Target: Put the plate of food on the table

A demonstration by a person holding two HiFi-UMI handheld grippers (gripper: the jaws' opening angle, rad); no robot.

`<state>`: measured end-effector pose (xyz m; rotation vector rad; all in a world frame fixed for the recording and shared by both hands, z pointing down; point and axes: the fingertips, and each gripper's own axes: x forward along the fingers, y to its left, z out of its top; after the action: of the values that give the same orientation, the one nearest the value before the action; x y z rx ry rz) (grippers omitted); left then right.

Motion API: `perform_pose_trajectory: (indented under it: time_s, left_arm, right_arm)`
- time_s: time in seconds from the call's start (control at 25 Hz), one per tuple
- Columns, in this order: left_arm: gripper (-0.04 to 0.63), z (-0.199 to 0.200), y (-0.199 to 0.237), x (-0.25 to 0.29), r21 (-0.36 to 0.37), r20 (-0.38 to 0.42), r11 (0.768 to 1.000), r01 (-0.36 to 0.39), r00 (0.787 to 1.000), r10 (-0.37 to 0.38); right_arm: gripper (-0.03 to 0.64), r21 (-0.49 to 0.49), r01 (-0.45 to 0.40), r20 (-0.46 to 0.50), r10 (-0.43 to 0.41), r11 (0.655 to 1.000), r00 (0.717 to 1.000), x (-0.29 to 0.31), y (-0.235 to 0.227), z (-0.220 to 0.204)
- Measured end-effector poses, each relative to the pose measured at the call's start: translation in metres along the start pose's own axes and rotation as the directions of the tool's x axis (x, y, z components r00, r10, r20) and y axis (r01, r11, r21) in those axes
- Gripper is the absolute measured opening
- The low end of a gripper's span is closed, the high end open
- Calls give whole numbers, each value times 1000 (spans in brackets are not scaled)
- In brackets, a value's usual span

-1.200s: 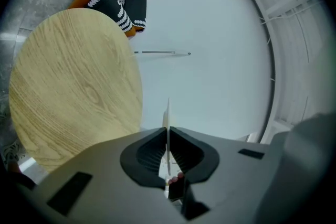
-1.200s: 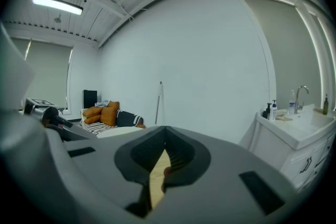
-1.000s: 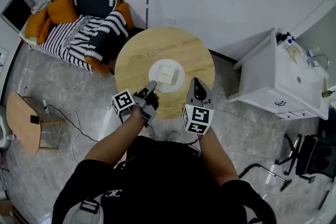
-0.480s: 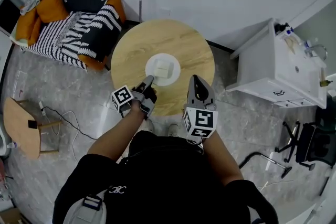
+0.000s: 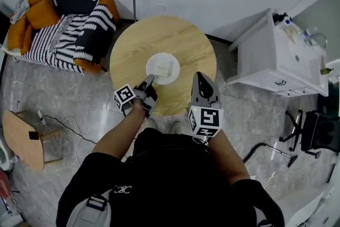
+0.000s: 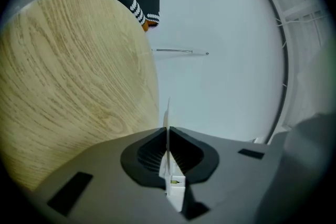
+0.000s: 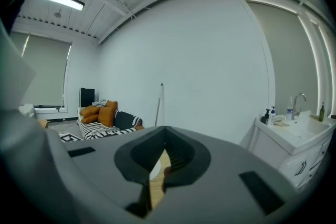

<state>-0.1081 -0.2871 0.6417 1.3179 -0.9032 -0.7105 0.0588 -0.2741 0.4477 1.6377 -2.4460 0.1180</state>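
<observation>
A round wooden table (image 5: 138, 50) stands in front of me. At its middle lies a white plate (image 5: 171, 57) with pale square pieces of food (image 5: 164, 68). My left gripper (image 5: 149, 80) reaches in from the near side, its tips at the plate's near-left rim. In the left gripper view the left gripper (image 6: 167, 131) is shut on the thin white plate (image 6: 167, 113), seen edge-on beside the table (image 6: 68, 71). My right gripper (image 5: 200, 77) hovers over the table's near-right edge, apart from the plate. The right gripper (image 7: 160, 162) shows a narrow gap holding nothing.
A striped sofa with orange cushions (image 5: 64, 18) stands to the far left. A white sink cabinet (image 5: 281, 56) is at the right, with a black chair (image 5: 313, 135) nearer me. A small wooden side table (image 5: 21, 138) and a cable lie on the floor at left.
The head view has drifted, so the table sits slightly higher in it. The plate and both grippers hold nearly the same places relative to the table.
</observation>
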Motion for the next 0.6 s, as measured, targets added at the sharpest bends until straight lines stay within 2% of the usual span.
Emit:
perform_pose_trajectory:
  time_s: [0.32, 0.6]
  left_arm:
    - [20, 9, 19, 2, -26, -38, 999, -20, 999, 19]
    - [19, 11, 30, 5, -16, -71, 998, -53, 996, 52]
  right_arm:
    - [5, 11, 34, -28, -34, 999, 999, 1, 2, -5]
    - [5, 9, 57, -45, -56, 998, 997, -1, 7, -8]
